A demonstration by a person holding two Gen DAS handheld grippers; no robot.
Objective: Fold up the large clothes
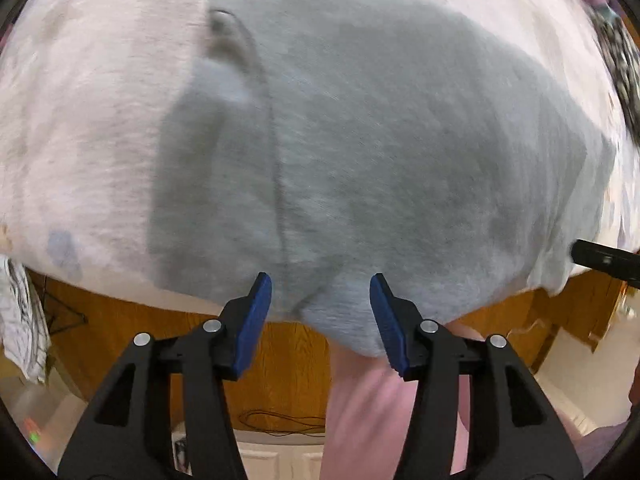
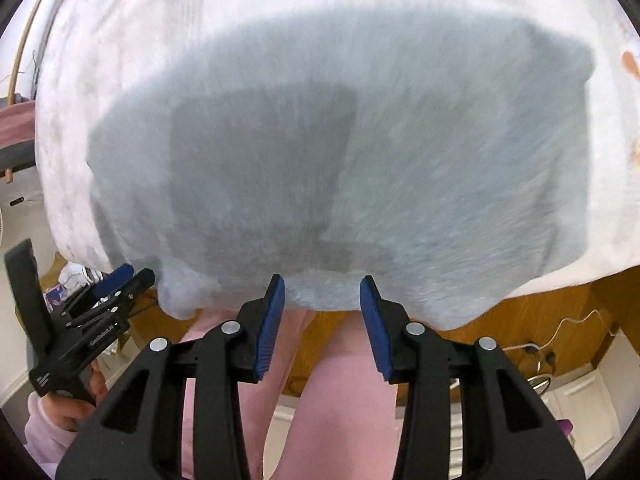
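A soft grey fleece garment (image 1: 380,140) lay spread across a bed covered by a pale, faintly patterned sheet (image 1: 80,120), filling the middle of both frames, its near edge hanging just over the wooden bed frame (image 1: 280,360) at the bottom. In the left wrist view a long seam ran down the garment left of centre, and a folded-over darker panel lay beside it. The left hand-held gripper (image 1: 320,304) hovered at that near edge with its blue-padded fingers (image 1: 256,320) spread wide, nothing between them. The right hand-held gripper (image 2: 322,304) likewise stood wide apart and held nothing, poised at the hanging hem. In the right wrist view the left tool also showed at the lower left of the frame. Pink trouser legs (image 2: 340,400) were visible below. Both pictures were smeared by motion blur.
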